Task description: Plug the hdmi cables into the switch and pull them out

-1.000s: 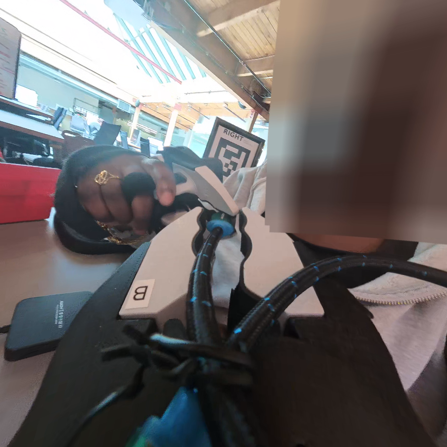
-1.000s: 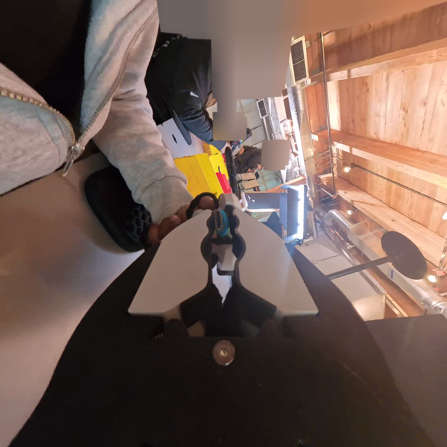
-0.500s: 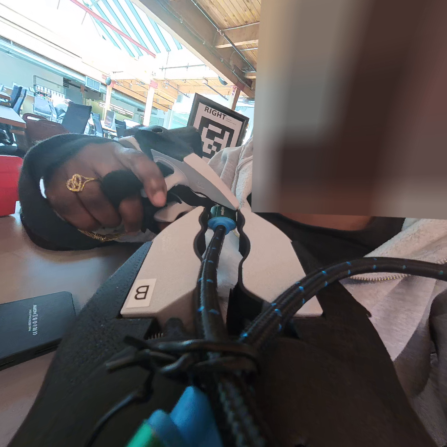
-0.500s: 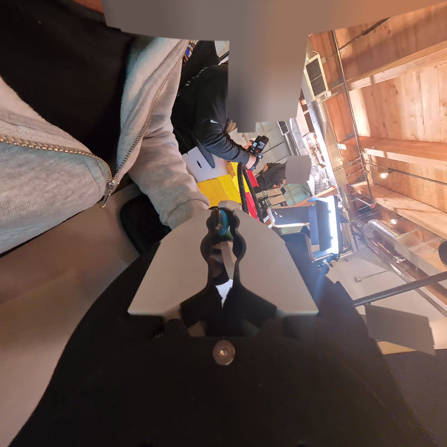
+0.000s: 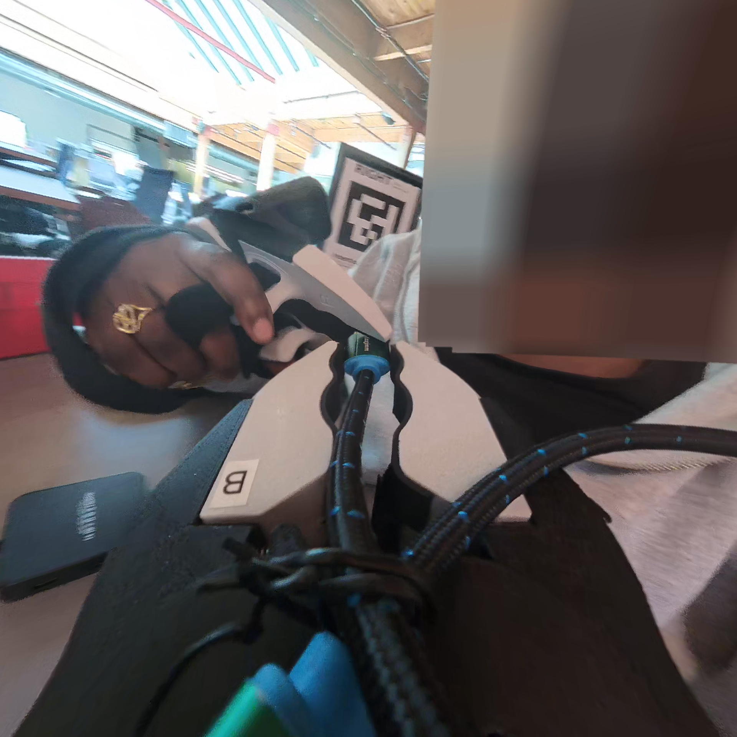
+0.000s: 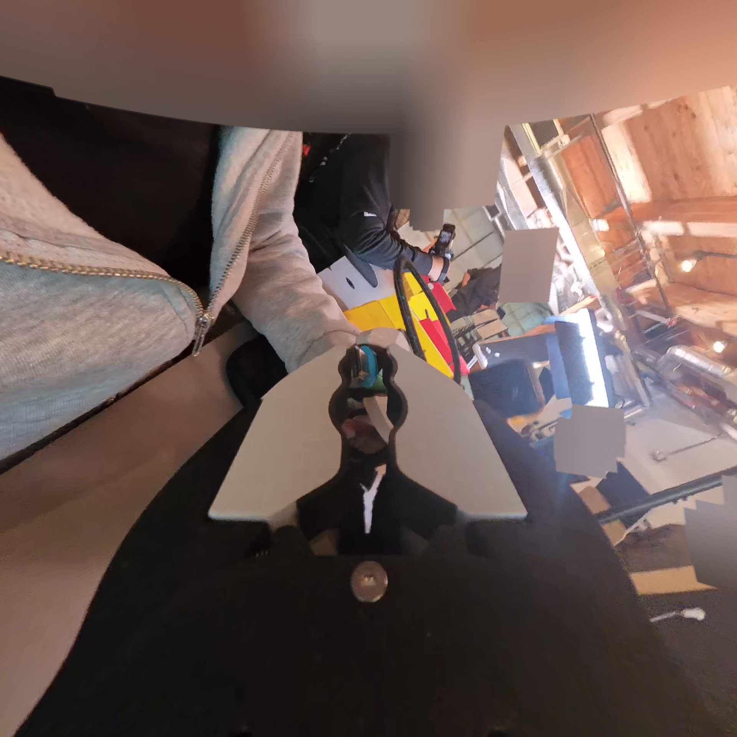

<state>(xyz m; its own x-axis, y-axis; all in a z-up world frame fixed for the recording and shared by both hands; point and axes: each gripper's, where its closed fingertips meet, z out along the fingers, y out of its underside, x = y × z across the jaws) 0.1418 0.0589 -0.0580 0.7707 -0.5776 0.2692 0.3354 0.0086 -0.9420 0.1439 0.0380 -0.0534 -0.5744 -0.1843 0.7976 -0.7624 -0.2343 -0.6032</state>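
In the left wrist view my left gripper (image 5: 365, 353) is shut on the black HDMI plug (image 5: 363, 347) with a blue collar. Its braided black-and-blue cable (image 5: 347, 470) runs back between the fingers. My right gripper (image 5: 377, 333), held by a hand (image 5: 167, 307), meets the same plug tip to tip from the upper left. In the right wrist view my right gripper (image 6: 373, 349) has the plug's metal end and blue collar (image 6: 369, 365) between its tips. The black switch box (image 5: 67, 526) lies flat on the table at the lower left, apart from both grippers.
A second loop of braided cable (image 5: 598, 442) crosses over my left gripper's body to the right. The person's grey zipped jacket (image 6: 79, 331) is close behind both grippers. The brown table (image 5: 60, 430) holds a red bin (image 5: 20, 311) at the far left. Other people stand by yellow and red bins (image 6: 383, 315).
Both grippers stay together on the plug. The right wrist view has swung towards the person's chest. In the left wrist view the switch has shifted slightly and the scene is blurred by motion.
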